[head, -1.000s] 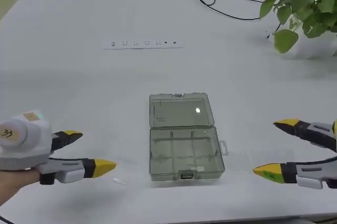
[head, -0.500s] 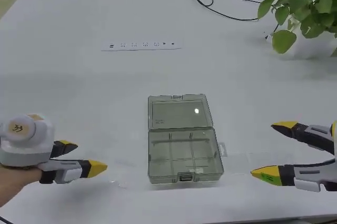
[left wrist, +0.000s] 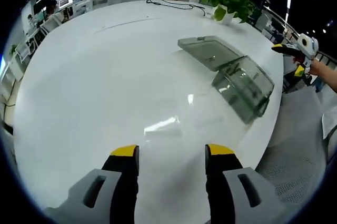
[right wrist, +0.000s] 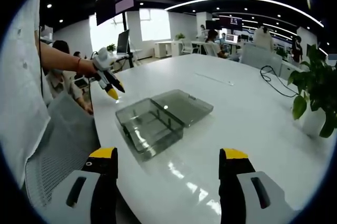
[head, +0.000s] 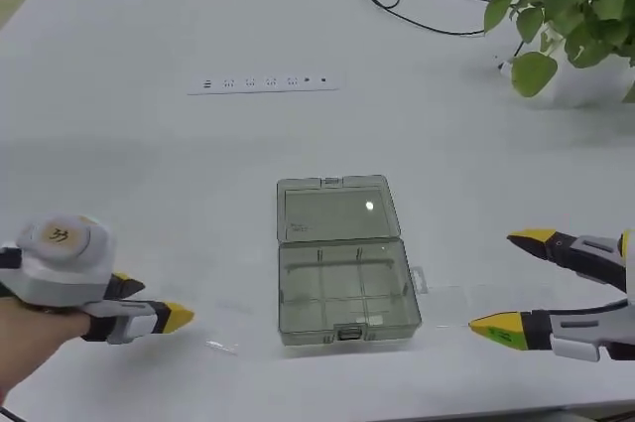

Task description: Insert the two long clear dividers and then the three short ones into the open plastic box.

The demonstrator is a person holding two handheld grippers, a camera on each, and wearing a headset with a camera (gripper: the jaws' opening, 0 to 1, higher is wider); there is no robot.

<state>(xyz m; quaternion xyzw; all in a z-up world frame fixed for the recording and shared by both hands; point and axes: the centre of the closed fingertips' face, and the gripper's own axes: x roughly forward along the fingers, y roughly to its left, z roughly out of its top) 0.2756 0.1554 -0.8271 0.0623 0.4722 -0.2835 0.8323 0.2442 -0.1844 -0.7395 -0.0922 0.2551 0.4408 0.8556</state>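
The open plastic box (head: 345, 283) lies on the desk (head: 149, 164), lid back. It sits between the left hand-held gripper (head: 159, 303), jaws apart, and the right hand-held gripper (head: 506, 281), spread wide. Both are empty.

Change over the last second. The grey-and-white, yellow-tipped left gripper (head: 149, 303) has drawn back from the open smoke-grey plastic box (head: 337, 209) — its lower yellow tip now lies farther from the box's left wall than before. The gripper has also rolled: the upper tip, earlier plainly visible above and behind the lower one, is now largely hidden by the gripper's own body. The hand (head: 30, 333) holding it has come further into the head view — more of it shows, well left of the box.
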